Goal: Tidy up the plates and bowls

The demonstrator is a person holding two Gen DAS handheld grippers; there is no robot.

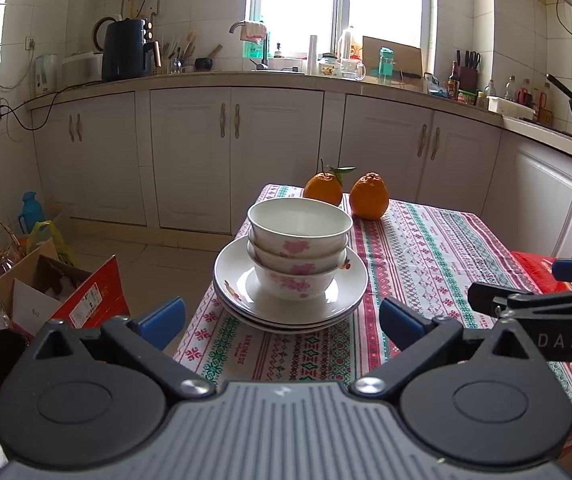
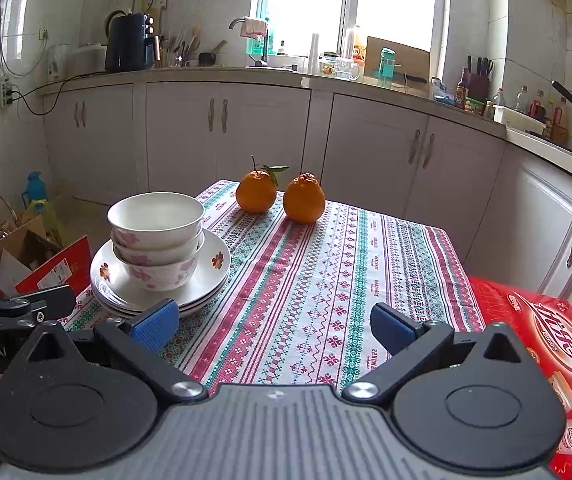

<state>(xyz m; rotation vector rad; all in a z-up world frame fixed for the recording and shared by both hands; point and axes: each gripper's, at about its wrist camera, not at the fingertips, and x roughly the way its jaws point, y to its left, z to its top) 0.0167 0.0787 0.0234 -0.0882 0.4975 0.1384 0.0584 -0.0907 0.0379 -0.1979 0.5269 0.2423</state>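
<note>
Three white bowls with pink flowers (image 1: 300, 248) are nested in a stack on a pile of white plates (image 1: 350, 296) at the near left of the patterned tablecloth (image 1: 426, 248). The stack also shows in the right wrist view, bowls (image 2: 157, 236) on plates (image 2: 213, 272). My left gripper (image 1: 281, 320) is open and empty, just in front of the plates. My right gripper (image 2: 273, 326) is open and empty, over the cloth to the right of the stack. Each gripper shows at the edge of the other's view.
Two oranges (image 1: 346, 194) sit at the far end of the table. A red box (image 2: 546, 344) lies at the right table edge. Cardboard boxes and bags (image 1: 45, 288) crowd the floor on the left. Kitchen cabinets (image 1: 237, 152) stand behind.
</note>
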